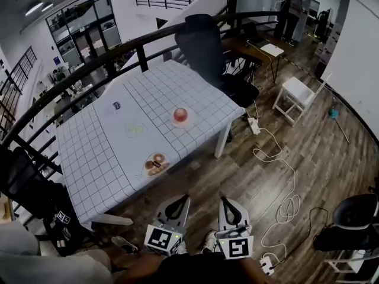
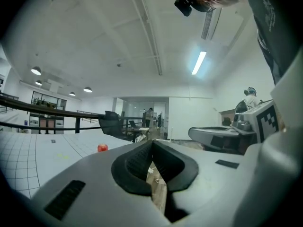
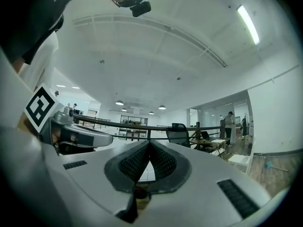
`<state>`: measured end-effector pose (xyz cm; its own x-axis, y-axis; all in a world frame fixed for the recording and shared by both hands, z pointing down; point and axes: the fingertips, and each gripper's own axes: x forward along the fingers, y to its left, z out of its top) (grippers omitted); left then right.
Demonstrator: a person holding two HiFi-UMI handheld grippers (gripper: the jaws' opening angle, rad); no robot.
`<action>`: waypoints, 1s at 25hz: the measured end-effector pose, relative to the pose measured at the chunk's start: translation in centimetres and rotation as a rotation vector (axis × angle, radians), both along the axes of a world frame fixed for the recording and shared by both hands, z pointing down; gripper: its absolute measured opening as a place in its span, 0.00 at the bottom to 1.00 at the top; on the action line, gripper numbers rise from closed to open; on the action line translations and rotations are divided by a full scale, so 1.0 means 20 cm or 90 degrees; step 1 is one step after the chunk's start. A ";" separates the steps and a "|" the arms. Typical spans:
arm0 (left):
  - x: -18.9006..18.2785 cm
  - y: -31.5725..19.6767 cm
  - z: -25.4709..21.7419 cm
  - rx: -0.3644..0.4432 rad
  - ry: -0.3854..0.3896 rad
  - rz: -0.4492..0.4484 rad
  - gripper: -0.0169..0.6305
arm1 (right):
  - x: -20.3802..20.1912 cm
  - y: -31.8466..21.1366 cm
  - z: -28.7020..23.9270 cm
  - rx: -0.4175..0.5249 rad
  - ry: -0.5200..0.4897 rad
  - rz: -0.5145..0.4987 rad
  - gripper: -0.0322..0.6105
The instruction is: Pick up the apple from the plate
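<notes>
A red apple (image 1: 180, 113) sits on a small pink plate (image 1: 181, 122) near the right side of a table with a white grid cloth (image 1: 95, 158). In the left gripper view the apple (image 2: 102, 148) is a small red dot far off on the tabletop. My left gripper (image 1: 179, 201) and right gripper (image 1: 228, 201) are held side by side close to my body, over the wooden floor, well short of the table. Both point level. The left gripper (image 2: 152, 143) and the right gripper (image 3: 149, 143) are shut, with nothing between the pads.
A plate of brown food (image 1: 156, 164) lies near the table's front edge, a faint yellowish ring (image 1: 135, 129) at mid-table. A black office chair (image 1: 204, 46) stands behind the table, a white stool (image 1: 296, 93) to the right. Cables (image 1: 278, 176) trail over the floor; a railing (image 1: 118, 49) curves behind.
</notes>
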<state>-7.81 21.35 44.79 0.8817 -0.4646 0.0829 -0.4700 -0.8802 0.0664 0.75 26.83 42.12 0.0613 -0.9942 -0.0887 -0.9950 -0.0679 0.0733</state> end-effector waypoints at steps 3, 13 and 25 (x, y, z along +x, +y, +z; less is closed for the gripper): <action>0.02 0.00 0.02 -0.001 -0.002 -0.014 0.06 | 0.06 0.02 -0.01 0.015 -0.017 0.016 0.09; 0.21 -0.03 0.04 -0.002 -0.019 -0.044 0.06 | 0.25 -0.04 0.02 0.008 -0.038 -0.047 0.09; 0.27 -0.23 0.01 -0.005 -0.022 -0.079 0.06 | 0.33 -0.26 -0.01 0.008 -0.056 -0.096 0.09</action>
